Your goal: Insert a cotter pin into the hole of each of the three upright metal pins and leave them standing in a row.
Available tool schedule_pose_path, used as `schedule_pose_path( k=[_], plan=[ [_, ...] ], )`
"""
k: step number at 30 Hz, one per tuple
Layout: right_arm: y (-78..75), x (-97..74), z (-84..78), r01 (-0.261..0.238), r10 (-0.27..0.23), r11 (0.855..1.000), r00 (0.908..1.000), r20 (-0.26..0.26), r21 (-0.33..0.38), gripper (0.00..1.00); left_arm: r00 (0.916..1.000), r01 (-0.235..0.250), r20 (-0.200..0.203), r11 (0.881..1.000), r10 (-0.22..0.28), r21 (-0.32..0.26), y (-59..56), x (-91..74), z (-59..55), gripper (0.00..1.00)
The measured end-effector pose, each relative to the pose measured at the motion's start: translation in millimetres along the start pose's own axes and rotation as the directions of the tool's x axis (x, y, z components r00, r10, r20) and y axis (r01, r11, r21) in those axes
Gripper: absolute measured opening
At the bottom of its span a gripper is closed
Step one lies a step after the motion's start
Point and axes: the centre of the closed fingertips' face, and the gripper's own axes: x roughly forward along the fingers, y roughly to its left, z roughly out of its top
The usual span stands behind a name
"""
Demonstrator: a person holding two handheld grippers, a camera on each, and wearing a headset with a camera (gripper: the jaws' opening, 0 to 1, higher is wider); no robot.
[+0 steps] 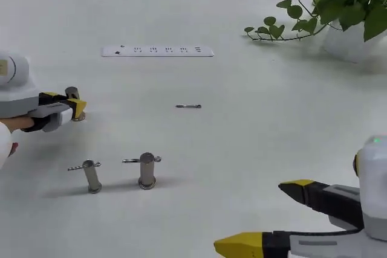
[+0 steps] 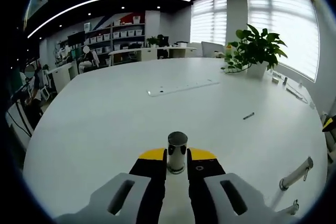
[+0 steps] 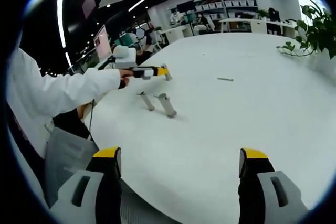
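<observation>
Nearest the person, low on the table (image 1: 254, 137), the right hand-held gripper (image 1: 249, 216) hangs with its jaws wide apart, holding nothing. Beyond it stand the left fitted pin (image 1: 92, 176) and the right fitted pin (image 1: 147, 171), each with a cotter through its hole. Further left, the left hand-held gripper (image 2: 177, 162) is clamped on the third pin (image 2: 177, 142), upright. Well beyond lies the loose cotter pin (image 1: 188, 106). The last insertion seems in hand: the free gripper likely must fetch that cotter and thread it.

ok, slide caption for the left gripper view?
Left gripper holds an upright metal pin on the white table, a loose cotter pin lying beyond.
</observation>
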Motion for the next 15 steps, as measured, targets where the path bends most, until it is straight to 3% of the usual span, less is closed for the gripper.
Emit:
schedule_pose_path(
  k=[15],
  plan=[
    [-2.8,0.0,-3.2,0.004,-0.004,1.000,0.9999,-0.010,0.001,0.89,0.9994,0.032,-0.014,0.999,-0.032,0.038,1.2,6.8,1.0,0.10]
  ],
)
